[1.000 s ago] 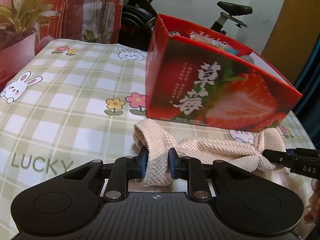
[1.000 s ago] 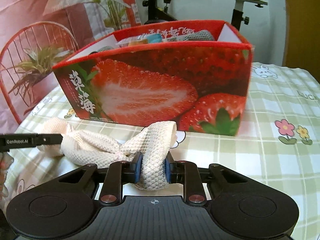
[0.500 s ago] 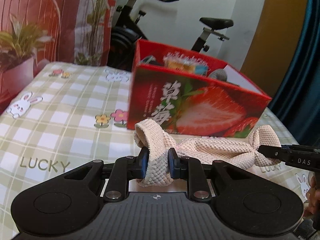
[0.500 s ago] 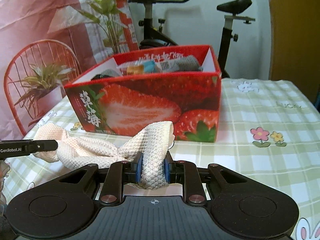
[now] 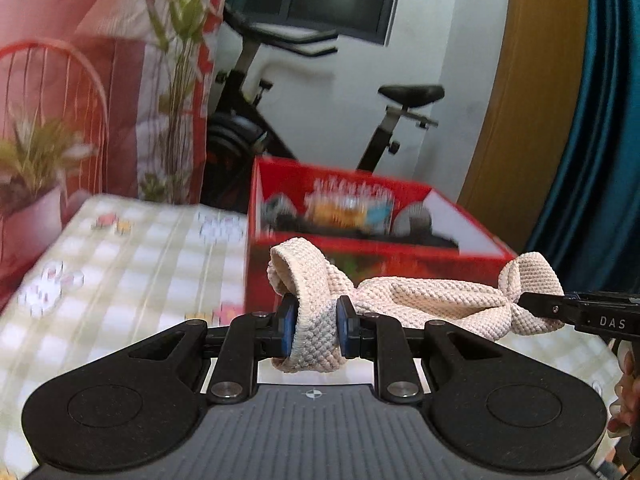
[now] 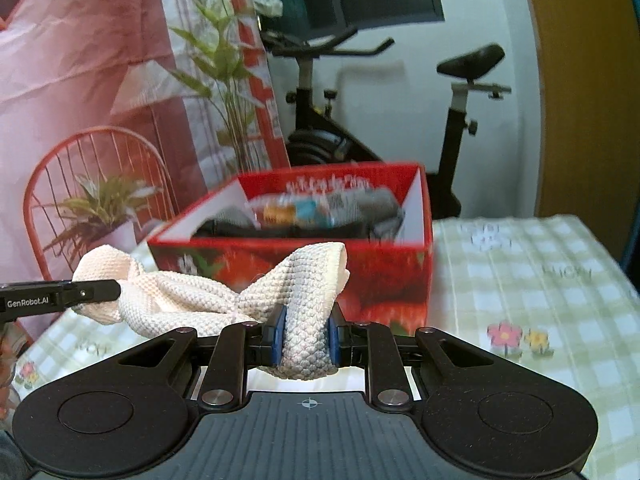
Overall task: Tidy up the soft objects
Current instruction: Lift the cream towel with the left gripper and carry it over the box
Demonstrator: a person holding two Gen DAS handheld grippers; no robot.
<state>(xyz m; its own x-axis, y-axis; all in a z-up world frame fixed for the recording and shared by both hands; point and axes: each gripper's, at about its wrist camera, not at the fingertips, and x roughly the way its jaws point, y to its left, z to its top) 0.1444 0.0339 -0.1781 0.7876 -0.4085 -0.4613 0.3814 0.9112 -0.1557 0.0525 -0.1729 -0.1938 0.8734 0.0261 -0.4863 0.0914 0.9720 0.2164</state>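
My left claw (image 5: 316,330) is pinched on one end of the cloth (image 5: 420,300), its blue pads (image 5: 287,330) pressed into the cream weave; my right claw (image 6: 306,338) is pinched on the other end, so the cloth (image 6: 192,300) hangs between the two, bunched in the middle and raised off the table (image 6: 540,292); from each view the other claw's black tip shows gripping the far end; just behind the cloth stands the red box (image 5: 400,256) with the strawberry print, open on top, with dark and grey soft things and a bright packet inside, too blurred to name; beyond it, past the table, an exercise bike (image 6: 460,120), a potted plant (image 6: 100,208) and a red wire chair (image 6: 80,168)
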